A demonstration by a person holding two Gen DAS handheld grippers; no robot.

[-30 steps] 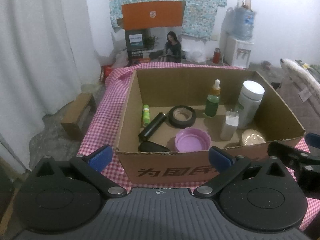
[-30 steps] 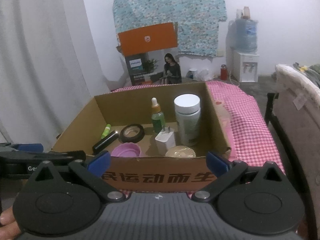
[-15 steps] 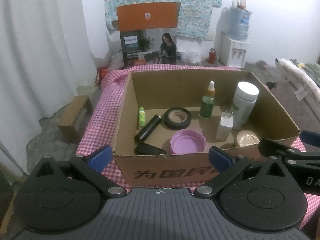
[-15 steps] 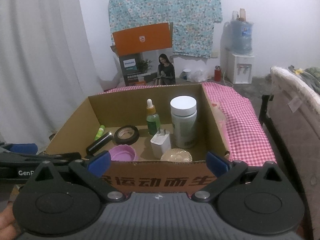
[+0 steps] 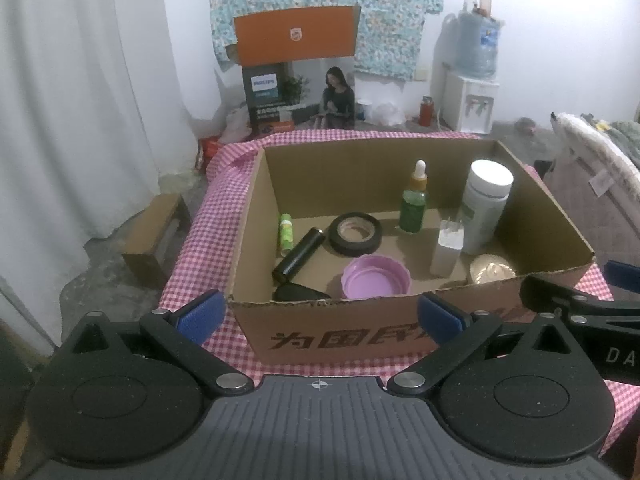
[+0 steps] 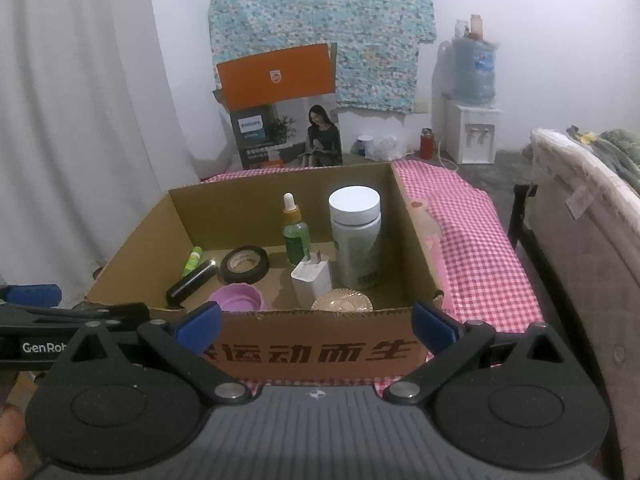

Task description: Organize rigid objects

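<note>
The cardboard box (image 5: 400,336) sits on a pink checked cloth (image 5: 208,232). Inside the box stand a white jar (image 5: 484,206), a green dropper bottle (image 5: 414,204) and a charger (image 5: 446,248); a tape roll (image 5: 355,234), purple lid (image 5: 376,278) and black tube (image 5: 298,256) lie flat. The left gripper (image 5: 320,316) and right gripper (image 6: 316,322) hang before the box's near wall, both spread wide and empty.

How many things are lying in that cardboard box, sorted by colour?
Black: 3 (tape roll, tube, dark object)
Green: 2 (dropper bottle, small stick)
White: 2 (jar, charger plug)
Purple: 1 (lid)
Gold: 1 (dish)
Total: 9
</note>
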